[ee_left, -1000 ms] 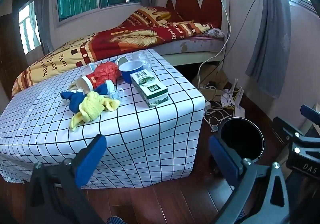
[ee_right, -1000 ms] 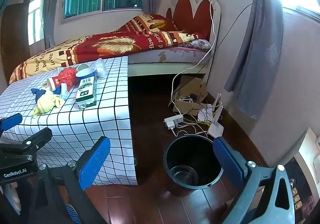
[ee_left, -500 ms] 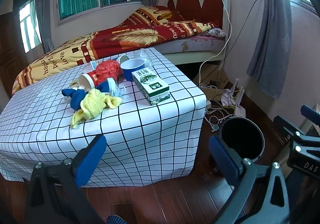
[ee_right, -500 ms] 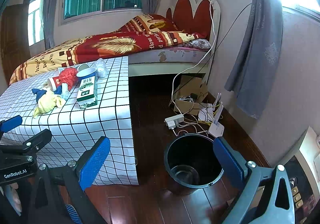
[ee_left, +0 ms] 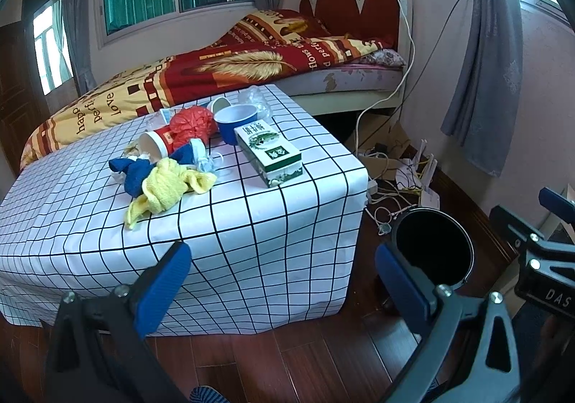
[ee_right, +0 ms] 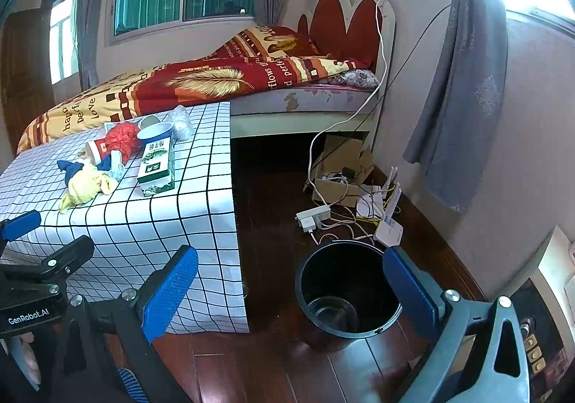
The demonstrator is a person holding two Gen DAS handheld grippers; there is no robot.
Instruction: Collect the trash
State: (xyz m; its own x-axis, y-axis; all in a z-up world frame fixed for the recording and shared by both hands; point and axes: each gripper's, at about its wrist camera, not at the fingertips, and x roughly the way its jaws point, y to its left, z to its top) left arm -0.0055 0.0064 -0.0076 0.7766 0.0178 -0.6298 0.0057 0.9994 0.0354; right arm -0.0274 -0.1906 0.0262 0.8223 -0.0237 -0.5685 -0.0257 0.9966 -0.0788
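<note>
Both grippers, left gripper (ee_left: 280, 280) and right gripper (ee_right: 291, 291), were spread wide and empty. Litter lay clustered around the green carton (ee_left: 267, 151); the black bin (ee_right: 346, 291) stood nearby, evidently ready to receive it.

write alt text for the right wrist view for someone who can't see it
The open right gripper hovers over a dark wood floor above an open black bin, holding nothing. To the left, a table in a checked cloth carries clutter: a green and white box, yellow cloth and cups. A bed stands behind.
</note>
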